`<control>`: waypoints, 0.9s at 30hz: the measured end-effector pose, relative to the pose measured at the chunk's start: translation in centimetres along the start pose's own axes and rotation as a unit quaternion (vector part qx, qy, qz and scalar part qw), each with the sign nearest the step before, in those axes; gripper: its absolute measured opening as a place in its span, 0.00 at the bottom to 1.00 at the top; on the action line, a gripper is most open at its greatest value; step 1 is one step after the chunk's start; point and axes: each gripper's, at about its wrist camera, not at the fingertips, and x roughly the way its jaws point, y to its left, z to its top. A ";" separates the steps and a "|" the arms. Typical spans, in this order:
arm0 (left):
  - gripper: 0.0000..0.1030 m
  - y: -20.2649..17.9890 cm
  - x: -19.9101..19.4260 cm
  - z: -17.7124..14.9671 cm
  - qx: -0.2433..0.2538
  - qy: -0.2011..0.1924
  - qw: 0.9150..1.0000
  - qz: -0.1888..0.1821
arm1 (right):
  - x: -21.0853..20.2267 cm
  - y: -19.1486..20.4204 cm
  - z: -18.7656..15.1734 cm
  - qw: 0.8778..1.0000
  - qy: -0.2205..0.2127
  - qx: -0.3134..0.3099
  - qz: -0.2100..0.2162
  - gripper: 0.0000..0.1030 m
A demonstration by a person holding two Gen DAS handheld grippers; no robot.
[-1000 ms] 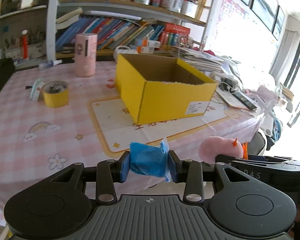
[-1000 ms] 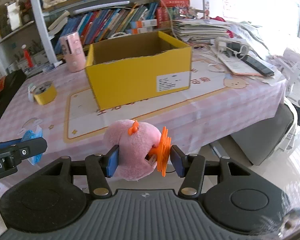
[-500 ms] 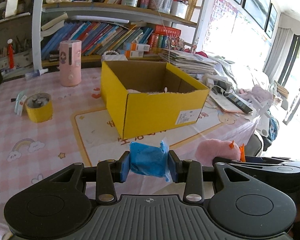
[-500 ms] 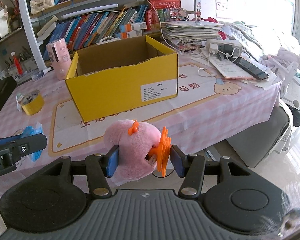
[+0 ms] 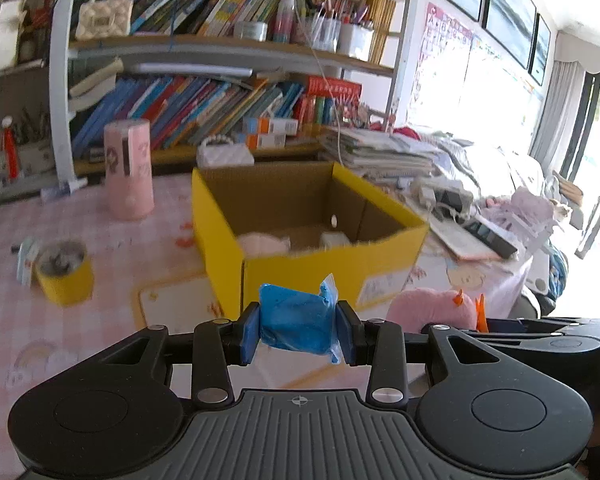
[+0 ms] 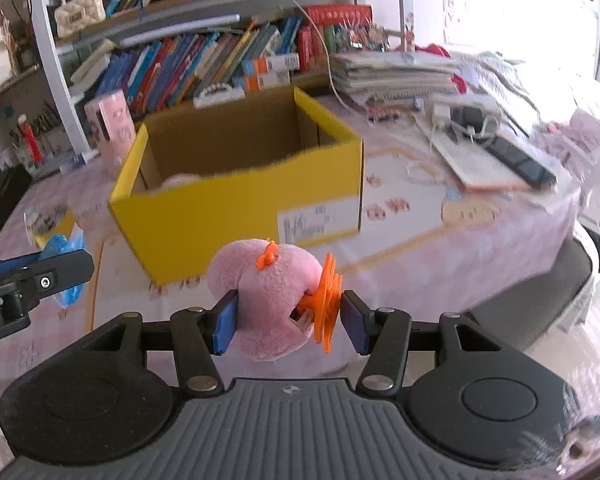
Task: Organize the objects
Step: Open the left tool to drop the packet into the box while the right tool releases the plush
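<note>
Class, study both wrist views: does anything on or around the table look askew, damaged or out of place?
The yellow box has a ragged, torn-looking top edge on its near wall. A white cable dangles from the shelves towards the table. Nothing looks spilled.

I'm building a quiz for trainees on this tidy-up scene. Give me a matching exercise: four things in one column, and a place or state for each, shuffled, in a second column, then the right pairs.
Things:
1. blue packet
2. pink plush toy
3. yellow box
4. pink cylinder

Places or states:
A. stands upright on the tablecloth near the bookshelf
B. clamped in the left gripper
C. open at the top, on the table
D. clamped in the right gripper

Pairs: 1-B, 2-D, 3-C, 4-A
</note>
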 end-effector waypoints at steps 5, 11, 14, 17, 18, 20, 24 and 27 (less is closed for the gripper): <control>0.36 -0.6 2.4 2.4 0.013 -0.020 1.000 0.011 | 1.3 -0.5 3.4 0.999 -0.037 -0.017 0.015 0.50; 0.36 -1.5 6.0 4.7 0.012 -0.028 0.999 0.029 | 3.7 -1.3 7.8 0.995 -0.075 -0.054 0.027 0.50; 0.36 -2.0 8.0 5.5 0.014 -0.024 0.999 0.039 | 5.4 -1.8 10.0 0.994 -0.081 -0.061 0.037 0.50; 0.36 -2.4 10.1 6.0 0.013 -0.012 0.999 0.047 | 7.3 -2.1 12.0 0.993 -0.086 -0.072 0.047 0.50; 0.36 -2.5 10.7 6.1 0.013 -0.008 0.999 0.048 | 8.0 -2.2 12.6 0.992 -0.086 -0.077 0.051 0.50; 0.36 -2.7 12.1 6.3 0.014 0.002 0.999 0.052 | 9.2 -2.3 13.6 0.991 -0.083 -0.086 0.059 0.50; 0.36 -3.0 14.8 6.4 0.018 0.030 0.998 0.055 | 12.0 -2.3 15.4 0.989 -0.065 -0.108 0.078 0.50; 0.36 -2.9 16.7 6.4 0.014 0.053 0.997 0.048 | 13.9 -2.0 16.1 0.984 -0.052 -0.141 0.091 0.50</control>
